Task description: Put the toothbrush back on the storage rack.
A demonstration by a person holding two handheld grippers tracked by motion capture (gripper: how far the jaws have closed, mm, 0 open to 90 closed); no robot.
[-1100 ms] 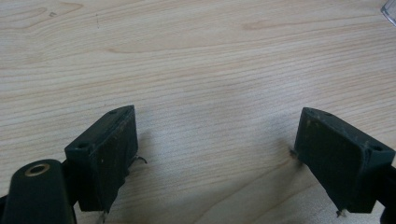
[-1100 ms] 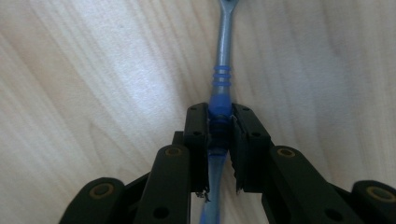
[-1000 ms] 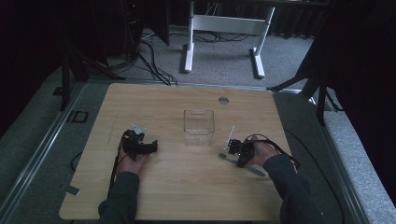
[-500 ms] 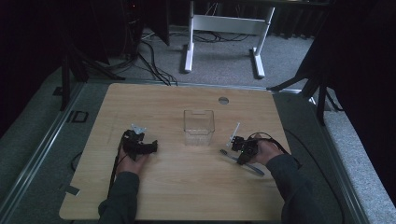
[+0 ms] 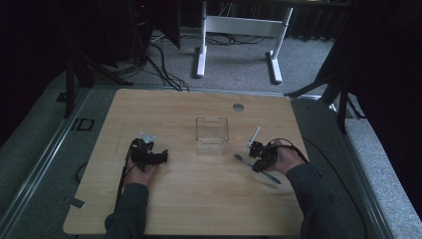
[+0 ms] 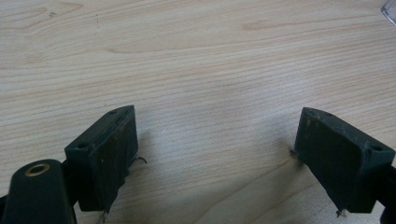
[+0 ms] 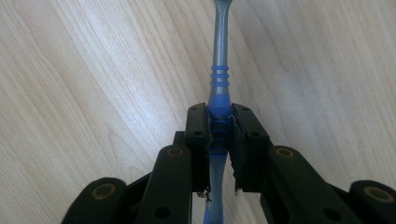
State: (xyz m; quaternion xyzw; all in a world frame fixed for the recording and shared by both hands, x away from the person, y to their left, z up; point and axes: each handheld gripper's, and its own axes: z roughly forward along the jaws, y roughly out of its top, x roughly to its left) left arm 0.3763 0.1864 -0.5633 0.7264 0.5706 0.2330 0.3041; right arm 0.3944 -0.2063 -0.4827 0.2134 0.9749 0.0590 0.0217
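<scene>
While your right gripper (image 7: 219,128) is pinching the blue toothbrush (image 7: 218,84) at its ribbed grip, its own view is showing the handle lying on the table (image 5: 189,199). From above, that toothbrush (image 5: 271,176) is sitting right of the clear box (image 5: 211,134). Your left gripper (image 6: 215,158) is resting spread wide over bare wood.

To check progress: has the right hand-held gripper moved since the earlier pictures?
Yes, slightly. The right hand-held gripper, clamping the blue toothbrush, shifted toward the table's near edge, away from the clear container.
</scene>
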